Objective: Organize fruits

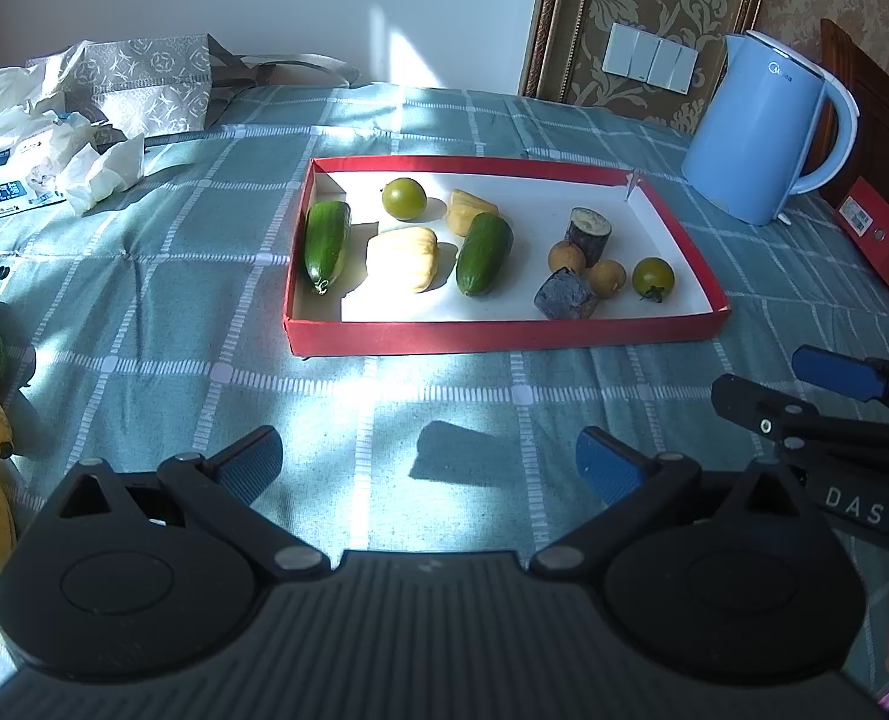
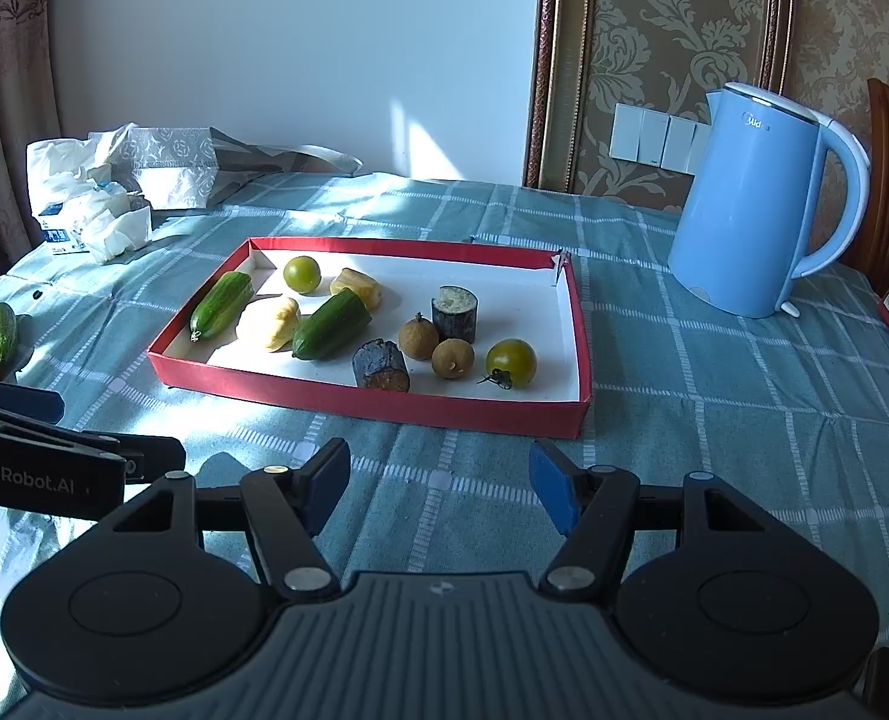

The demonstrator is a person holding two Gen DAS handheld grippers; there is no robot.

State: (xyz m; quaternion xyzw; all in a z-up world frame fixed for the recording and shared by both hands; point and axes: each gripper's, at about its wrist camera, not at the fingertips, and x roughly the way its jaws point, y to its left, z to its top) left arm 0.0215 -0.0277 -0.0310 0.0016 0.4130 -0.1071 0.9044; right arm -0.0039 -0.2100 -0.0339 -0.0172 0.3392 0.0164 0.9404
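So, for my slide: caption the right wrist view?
Open right gripper hovers before a red cardboard tray of mixed produce.

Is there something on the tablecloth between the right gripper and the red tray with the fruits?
Nothing visible does. The right gripper is open and empty, and only bare checked tablecloth lies between it and the near wall of the red tray. The left gripper is off to the side.
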